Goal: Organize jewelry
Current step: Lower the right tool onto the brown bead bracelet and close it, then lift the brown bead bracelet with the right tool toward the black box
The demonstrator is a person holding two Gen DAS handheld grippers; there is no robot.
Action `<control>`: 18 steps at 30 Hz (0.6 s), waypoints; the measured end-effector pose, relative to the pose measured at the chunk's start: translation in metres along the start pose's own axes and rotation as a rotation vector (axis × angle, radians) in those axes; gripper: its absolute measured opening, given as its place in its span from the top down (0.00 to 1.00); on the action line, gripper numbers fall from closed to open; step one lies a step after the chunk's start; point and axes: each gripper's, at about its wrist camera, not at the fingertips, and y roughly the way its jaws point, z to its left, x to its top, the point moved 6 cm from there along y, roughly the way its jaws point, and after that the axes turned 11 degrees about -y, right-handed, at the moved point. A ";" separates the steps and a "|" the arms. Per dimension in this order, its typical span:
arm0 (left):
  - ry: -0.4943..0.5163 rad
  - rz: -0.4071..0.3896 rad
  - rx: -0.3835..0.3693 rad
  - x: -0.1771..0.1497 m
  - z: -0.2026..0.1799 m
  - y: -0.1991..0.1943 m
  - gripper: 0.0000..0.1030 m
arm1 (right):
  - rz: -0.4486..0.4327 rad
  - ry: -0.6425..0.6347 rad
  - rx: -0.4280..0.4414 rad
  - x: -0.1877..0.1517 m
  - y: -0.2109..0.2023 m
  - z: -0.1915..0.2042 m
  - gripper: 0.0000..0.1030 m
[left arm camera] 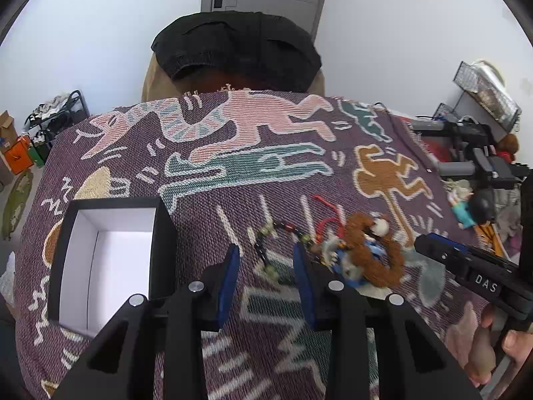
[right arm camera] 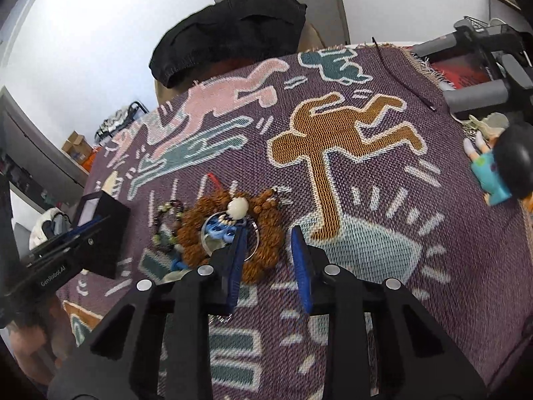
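Observation:
A pile of jewelry lies on the patterned purple blanket [left arm camera: 299, 173]: a dark-and-green beaded bracelet [left arm camera: 263, 250], a brown bead bracelet [right arm camera: 266, 226] with a white charm, a metal ring and blue pieces. My left gripper [left arm camera: 266, 258] stands open over the beaded bracelet, which shows in the gap, and its pads do not touch it. My right gripper [right arm camera: 268, 243] is open at the brown bracelet's right edge, its left finger overlapping the beads. An open black box [left arm camera: 110, 256] with a white inside sits left of the pile. Whether either gripper touches the cloth is unclear.
A doll in a teal dress [right arm camera: 496, 173] lies at the blanket's right edge beside grey and black equipment [right arm camera: 483, 96]. A thin black strip [right arm camera: 399, 73] rests on the far right of the blanket. A black garment [left arm camera: 236, 46] hangs over a chair behind the table.

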 end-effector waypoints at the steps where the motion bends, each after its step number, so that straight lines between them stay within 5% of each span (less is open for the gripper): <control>1: -0.006 0.007 0.001 0.001 0.001 0.005 0.71 | 0.015 0.005 0.001 0.000 0.007 -0.002 0.72; 15: -0.018 0.077 0.044 -0.001 0.009 0.066 0.78 | 0.113 -0.039 -0.037 -0.003 0.047 0.003 0.72; 18: -0.018 0.080 0.061 0.001 0.007 0.069 0.78 | 0.113 -0.025 -0.034 -0.004 0.046 -0.002 0.81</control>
